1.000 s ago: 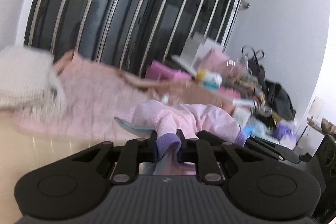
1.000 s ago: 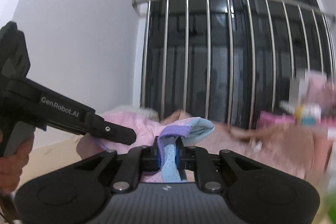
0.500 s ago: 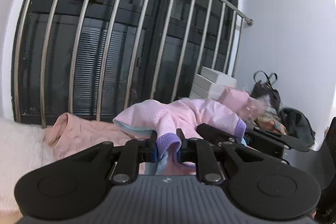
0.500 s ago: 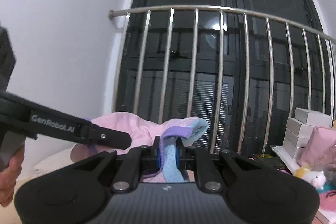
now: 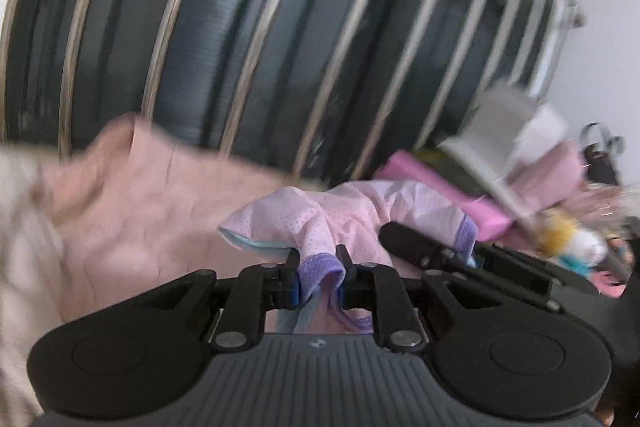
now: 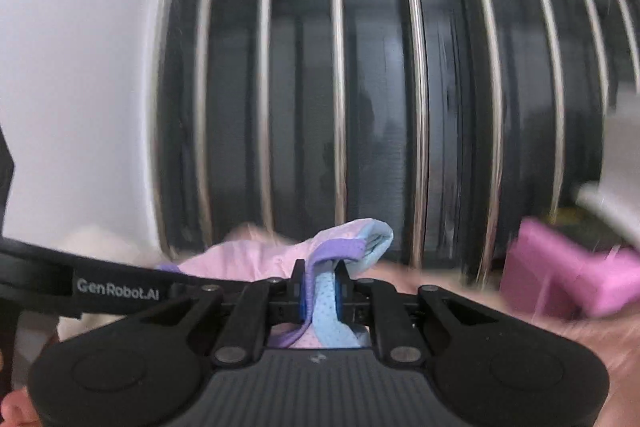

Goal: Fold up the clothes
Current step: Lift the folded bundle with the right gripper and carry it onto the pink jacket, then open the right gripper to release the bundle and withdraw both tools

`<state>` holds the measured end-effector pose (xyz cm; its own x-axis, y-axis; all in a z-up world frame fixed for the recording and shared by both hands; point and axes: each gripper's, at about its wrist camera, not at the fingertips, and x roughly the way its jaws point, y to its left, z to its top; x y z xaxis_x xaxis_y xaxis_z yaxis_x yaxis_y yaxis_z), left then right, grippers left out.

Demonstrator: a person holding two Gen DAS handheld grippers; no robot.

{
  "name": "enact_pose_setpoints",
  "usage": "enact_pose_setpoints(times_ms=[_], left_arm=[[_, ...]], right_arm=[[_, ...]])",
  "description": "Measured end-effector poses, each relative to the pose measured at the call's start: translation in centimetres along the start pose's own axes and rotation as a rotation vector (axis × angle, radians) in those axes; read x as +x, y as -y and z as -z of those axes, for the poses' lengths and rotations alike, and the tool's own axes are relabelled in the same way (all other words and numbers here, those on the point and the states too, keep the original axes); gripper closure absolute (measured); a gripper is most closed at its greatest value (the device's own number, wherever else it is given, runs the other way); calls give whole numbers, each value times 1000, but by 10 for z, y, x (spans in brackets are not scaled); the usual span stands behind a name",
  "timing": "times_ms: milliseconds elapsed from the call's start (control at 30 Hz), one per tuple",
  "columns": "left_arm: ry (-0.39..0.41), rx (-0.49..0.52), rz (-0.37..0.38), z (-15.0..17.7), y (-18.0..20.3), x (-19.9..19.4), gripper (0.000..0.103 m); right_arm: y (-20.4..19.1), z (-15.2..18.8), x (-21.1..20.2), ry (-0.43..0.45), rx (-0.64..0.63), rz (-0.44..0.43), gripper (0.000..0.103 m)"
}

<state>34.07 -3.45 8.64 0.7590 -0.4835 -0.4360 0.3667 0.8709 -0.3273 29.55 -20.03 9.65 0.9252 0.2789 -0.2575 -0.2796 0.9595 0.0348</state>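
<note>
Garment point(image 5: 340, 215), pink mesh with purple hem, hangs bunched and unfolded between left gripper point(image 5: 319, 277) and right gripper point(image 6: 320, 291), both fingers clamped on its hem; folding remains.

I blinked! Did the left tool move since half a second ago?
Yes. The left tool tipped back down: the railing fills less of its view, and the peach cloth reappears.

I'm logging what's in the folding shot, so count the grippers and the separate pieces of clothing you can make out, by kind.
Grippers: 2, left gripper and right gripper, both clamping the mesh garment.
Clothing pieces: 2, the mesh garment and a peach garment behind it.
Total: 4.
</note>
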Motion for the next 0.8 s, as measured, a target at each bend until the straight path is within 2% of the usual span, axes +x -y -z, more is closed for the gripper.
enact_pose_setpoints(times_ms=[67,133,167,200,233,267,300,367,400,433,533,600,667,733,800], left_arm=[[-68,-27,-35,18,-18,33,88],[-148,-29,-93,42,-32,58,82],[-174,-32,-118,50,-37,66,74],[-169,-39,-133,51,-38,63,55],[-164,-46,-148,52,-39,60,35],[-159,-53,-163,53,-41,57,27],[-155,-60,-178,55,-42,55,23],[-145,-74,-208,57,-45,49,23],[-140,-82,-223,58,-46,46,24],[-135,-89,-238,59,-48,43,26],[-123,-93,-270,60,-46,29,25],[-118,-80,-281,59,-40,15,25],[-113,-68,-291,59,-34,2,25],[-104,-54,-305,58,-29,-15,25],[-65,-26,-362,58,-22,-47,25]], right_arm=[[5,25,32,-107,14,19,91],[10,49,65,-215,29,38,87],[12,61,80,-268,35,49,83],[13,66,83,-312,29,67,79],[14,66,78,-314,21,73,76],[16,65,74,-314,14,79,71],[18,60,65,-288,25,86,69],[20,52,48,-240,48,86,70],[19,51,47,-252,49,81,70],[18,50,46,-267,47,75,70],[10,65,58,-387,-31,93,75],[9,68,50,-368,-29,122,75],[13,59,29,-328,35,138,75],[15,47,2,-275,65,147,71],[13,36,-32,-233,71,166,62]])
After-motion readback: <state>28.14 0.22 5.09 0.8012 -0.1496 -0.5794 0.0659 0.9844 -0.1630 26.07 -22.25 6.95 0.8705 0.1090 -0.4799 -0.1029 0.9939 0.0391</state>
